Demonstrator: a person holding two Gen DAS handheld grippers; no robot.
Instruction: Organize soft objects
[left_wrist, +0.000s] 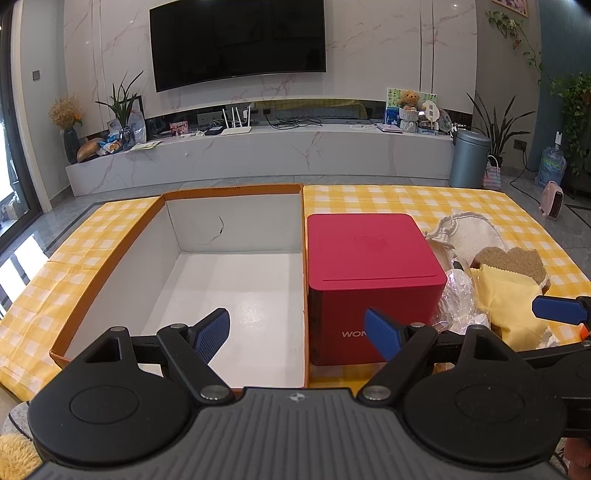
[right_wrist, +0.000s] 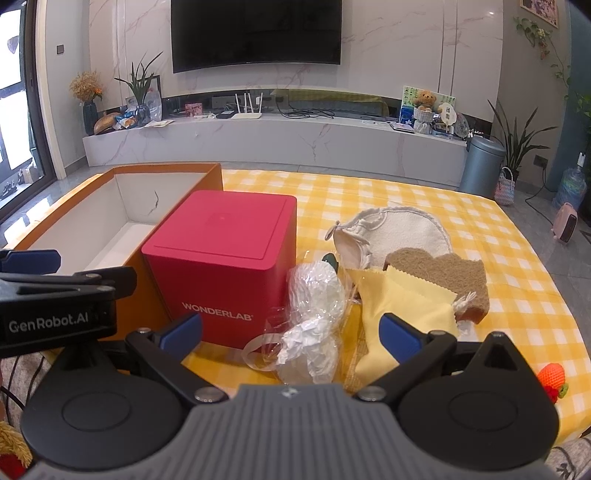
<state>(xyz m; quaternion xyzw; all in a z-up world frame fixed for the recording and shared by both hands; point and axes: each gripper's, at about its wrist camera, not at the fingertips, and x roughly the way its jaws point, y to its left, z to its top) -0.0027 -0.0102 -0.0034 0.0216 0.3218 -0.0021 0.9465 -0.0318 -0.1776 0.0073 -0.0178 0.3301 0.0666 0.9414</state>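
Observation:
An open orange box with a white inside (left_wrist: 229, 280) stands on the yellow checked tablecloth; it also shows in the right wrist view (right_wrist: 110, 221). A red WONDERLAB box (left_wrist: 373, 266) (right_wrist: 225, 258) stands right of it. Right of that lie a yellow cloth (right_wrist: 402, 306) (left_wrist: 506, 295), a brown sponge (right_wrist: 443, 273) (left_wrist: 517, 260), a white fabric pad (right_wrist: 402, 232) (left_wrist: 472, 232) and crumpled clear plastic (right_wrist: 314, 317) (left_wrist: 458, 295). My left gripper (left_wrist: 297, 334) is open and empty above the orange box's front edge. My right gripper (right_wrist: 291, 334) is open and empty just before the plastic.
An orange crocheted toy (right_wrist: 552, 378) lies at the table's right front edge. The table (right_wrist: 480, 221) ends at the far side before a marble TV bench. My left gripper's body (right_wrist: 55, 295) sits left in the right wrist view.

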